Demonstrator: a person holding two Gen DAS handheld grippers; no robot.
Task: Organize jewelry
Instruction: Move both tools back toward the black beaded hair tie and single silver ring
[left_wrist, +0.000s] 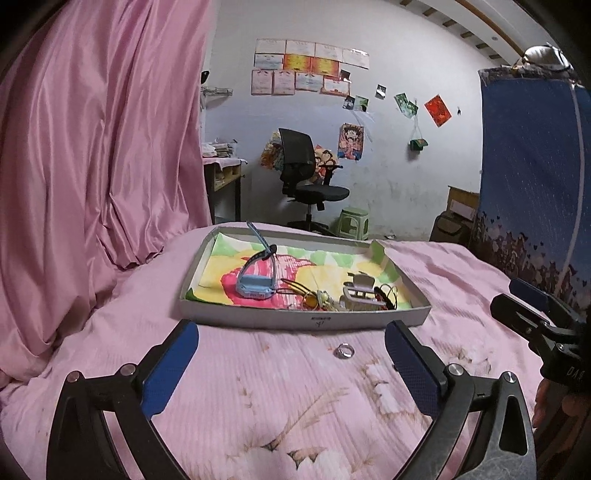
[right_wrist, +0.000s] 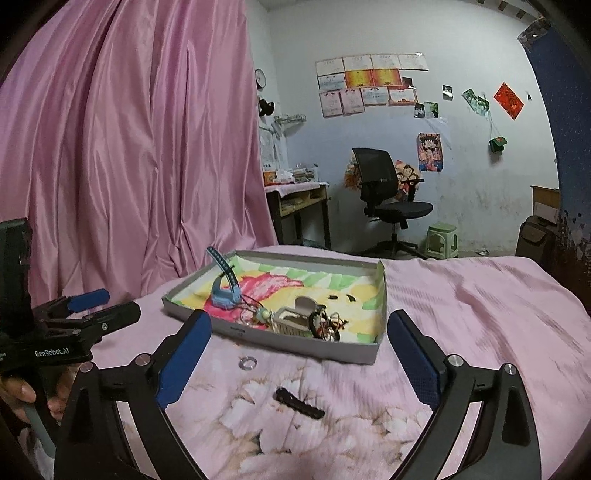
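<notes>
Both hand-held grippers, left (left_wrist: 291, 363) and right (right_wrist: 299, 356), are hanging apart and empty over the bed (right_wrist: 480, 314). Ring (left_wrist: 344, 350) is lying at twelve o'clock, clip (right_wrist: 299, 403) nearer, tray (right_wrist: 295, 343) beyond, holding watch (left_wrist: 255, 286).

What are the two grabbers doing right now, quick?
Left gripper: open, holding nothing; a ring lies on the bed between its fingers.
Right gripper: open, holding nothing.

Both wrist views face the tray (left_wrist: 306, 321) closely, seemingly side by side.
</notes>
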